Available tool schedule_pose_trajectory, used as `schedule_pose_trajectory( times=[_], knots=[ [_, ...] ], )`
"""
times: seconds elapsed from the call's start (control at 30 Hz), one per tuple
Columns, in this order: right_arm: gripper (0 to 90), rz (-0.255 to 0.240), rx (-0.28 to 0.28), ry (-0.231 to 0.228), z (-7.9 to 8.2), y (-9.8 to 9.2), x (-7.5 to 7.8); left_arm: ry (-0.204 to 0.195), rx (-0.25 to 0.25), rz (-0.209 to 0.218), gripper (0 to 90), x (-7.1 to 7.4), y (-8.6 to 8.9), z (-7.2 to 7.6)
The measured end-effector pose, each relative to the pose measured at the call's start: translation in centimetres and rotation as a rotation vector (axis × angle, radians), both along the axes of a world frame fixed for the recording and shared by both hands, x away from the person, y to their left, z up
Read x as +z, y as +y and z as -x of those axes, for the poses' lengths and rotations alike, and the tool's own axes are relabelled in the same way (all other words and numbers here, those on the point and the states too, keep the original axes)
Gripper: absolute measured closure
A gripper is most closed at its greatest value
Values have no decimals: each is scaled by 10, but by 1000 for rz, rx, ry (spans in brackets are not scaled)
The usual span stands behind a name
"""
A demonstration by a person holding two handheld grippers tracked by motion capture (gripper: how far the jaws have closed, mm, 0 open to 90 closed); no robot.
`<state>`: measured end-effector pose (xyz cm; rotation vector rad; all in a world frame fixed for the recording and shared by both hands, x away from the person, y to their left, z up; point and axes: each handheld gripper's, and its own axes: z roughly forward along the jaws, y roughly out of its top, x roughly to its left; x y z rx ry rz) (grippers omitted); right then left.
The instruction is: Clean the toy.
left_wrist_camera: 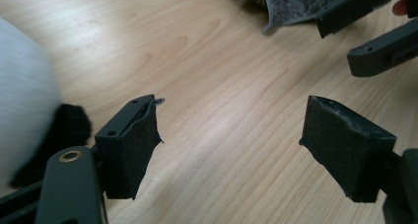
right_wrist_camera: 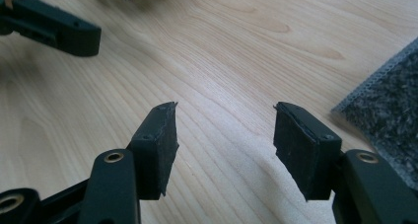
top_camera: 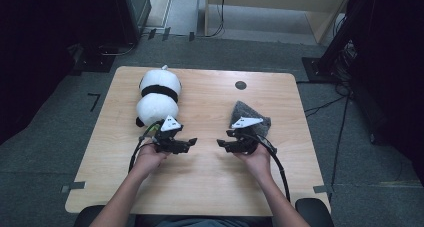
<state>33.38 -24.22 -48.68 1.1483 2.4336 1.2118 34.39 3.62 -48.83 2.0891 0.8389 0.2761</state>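
Stage: nothing yet picked up, left gripper [top_camera: 192, 141] and right gripper [top_camera: 220, 143] both hovering with jaws apart and empty over the table [top_camera: 210, 182], grey cloth [top_camera: 248, 117] lying just behind the right gripper, plush panda [top_camera: 158, 97] behind the left

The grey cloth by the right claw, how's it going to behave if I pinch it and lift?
The grey cloth lies bunched into a soft peak on the table, so it will probably hang floppy rather than keep its shape. Its fuzzy weave should give the pads grip, not slip. It looks light, and it likely won't roll.
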Motion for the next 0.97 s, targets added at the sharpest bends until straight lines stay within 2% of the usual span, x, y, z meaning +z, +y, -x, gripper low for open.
schedule_pose_trajectory(
  times=[0.13,0.23,0.3,0.47,0.6,0.73,0.87,0.97],
  knots=[
    [421,8,-17,7,3,2,-10,10,-19,-42,215,-8,-6,-1],
    [411,27,-22,-1,6,3,-15,33,-12,-21,216,-14,-9,-3],
    [411,27,-27,2,7,3,-18,25,-13,-39,217,-17,-10,-3],
    [407,48,-29,8,5,4,-26,54,3,-63,217,-28,-7,-8],
    [398,64,-33,-9,7,8,-29,48,6,-60,221,-29,-7,-8],
    [369,60,-39,-23,7,9,-31,50,10,-57,218,-29,-6,-8],
    [317,32,-33,-35,7,7,-33,53,18,-53,213,-29,-5,-8],
    [292,39,-25,-53,8,7,-35,56,17,-51,200,-29,-5,-7]
  ],
)
